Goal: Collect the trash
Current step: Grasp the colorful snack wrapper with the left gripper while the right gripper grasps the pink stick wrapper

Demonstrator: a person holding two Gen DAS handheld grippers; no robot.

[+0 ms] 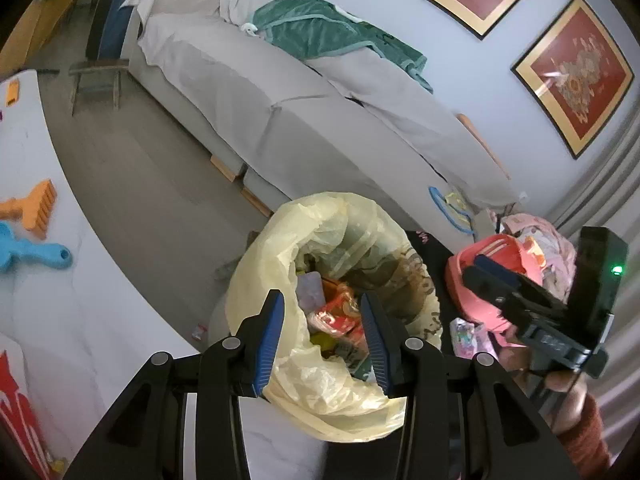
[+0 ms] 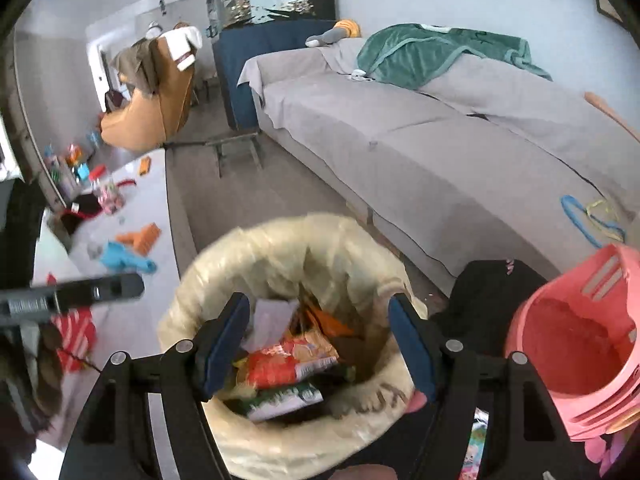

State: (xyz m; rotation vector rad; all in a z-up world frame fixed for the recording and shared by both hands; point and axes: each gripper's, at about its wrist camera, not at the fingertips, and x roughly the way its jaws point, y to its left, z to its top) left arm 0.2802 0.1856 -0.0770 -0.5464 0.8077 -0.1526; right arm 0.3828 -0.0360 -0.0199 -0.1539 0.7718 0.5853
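Observation:
A bin lined with a pale yellow bag [image 1: 344, 400] stands on the floor and holds several snack wrappers [image 1: 340, 316]. My left gripper [image 1: 322, 340] is open and empty, straddling the bag's near rim. In the right wrist view the same bag [image 2: 280, 248] holds red and green wrappers [image 2: 288, 364]. My right gripper [image 2: 320, 344] is open and empty just above the bin's mouth. The right gripper also shows in the left wrist view [image 1: 480, 268], and the left gripper's body shows at the left of the right wrist view [image 2: 72, 292].
A grey covered sofa [image 1: 280, 92] with a green blanket [image 1: 328, 28] runs behind the bin. A white table [image 1: 60, 320] at the left carries orange and blue toys [image 1: 24, 228]. A pink bucket [image 2: 580, 356] and black cloth [image 2: 492, 292] sit right of the bin.

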